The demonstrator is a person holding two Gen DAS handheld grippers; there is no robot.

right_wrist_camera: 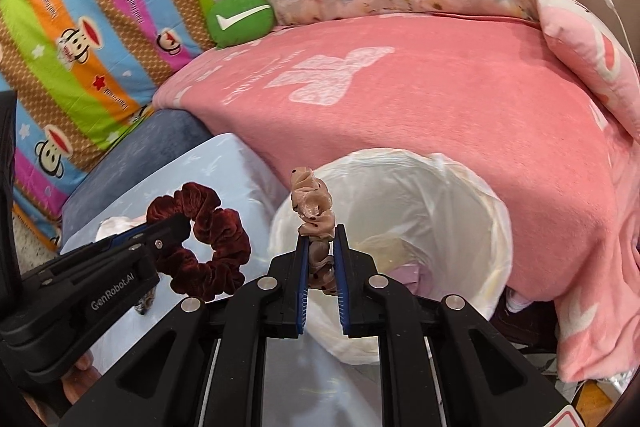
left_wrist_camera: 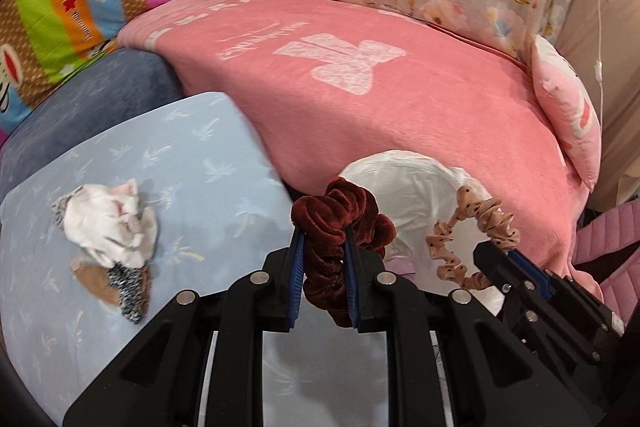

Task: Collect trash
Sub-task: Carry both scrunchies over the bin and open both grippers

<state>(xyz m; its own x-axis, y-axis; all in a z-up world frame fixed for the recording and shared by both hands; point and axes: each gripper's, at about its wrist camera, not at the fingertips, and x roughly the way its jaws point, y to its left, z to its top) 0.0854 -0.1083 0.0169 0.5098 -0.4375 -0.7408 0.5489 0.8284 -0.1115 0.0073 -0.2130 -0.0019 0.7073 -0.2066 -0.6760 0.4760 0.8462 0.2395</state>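
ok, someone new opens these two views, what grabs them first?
Probably the two scrunchies: a dark red velvet scrunchie pinched in the left gripper, and a beige dotted scrunchie pinched in the right gripper. Just beyond them stands a white-lined trash bin against the big pink blanket. A crumpled white cloth pile lies on the light blue surface, left.

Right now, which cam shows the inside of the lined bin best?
Right wrist view. The lined bin faces the camera with its mouth open, showing the rim and some litter at the bottom. In the left wrist view, the bin is mostly hidden behind the dark red scrunchie and the tan scrunchie.
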